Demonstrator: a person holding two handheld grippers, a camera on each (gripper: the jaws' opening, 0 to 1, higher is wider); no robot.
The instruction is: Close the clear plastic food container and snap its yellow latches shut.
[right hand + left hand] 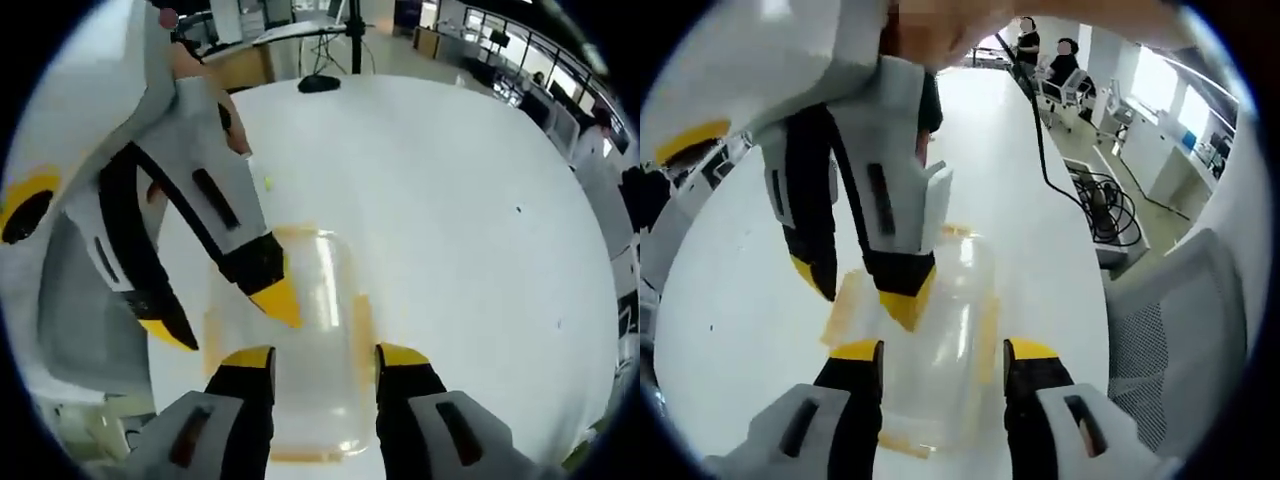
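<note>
Clear plastic food container (930, 340) with yellow latches (845, 305) is seen on the white table (1040, 250), between both open, empty grippers: left gripper (940, 352), right gripper (312, 356). Light, slippery, flexible walls are judged; pressing at latch edges is advised.

— What am I looking at?
— I see the clear plastic food container (930, 340) (310, 340) lying flat on the white table (1040, 250), yellow latches (987, 335) along its sides.
</note>
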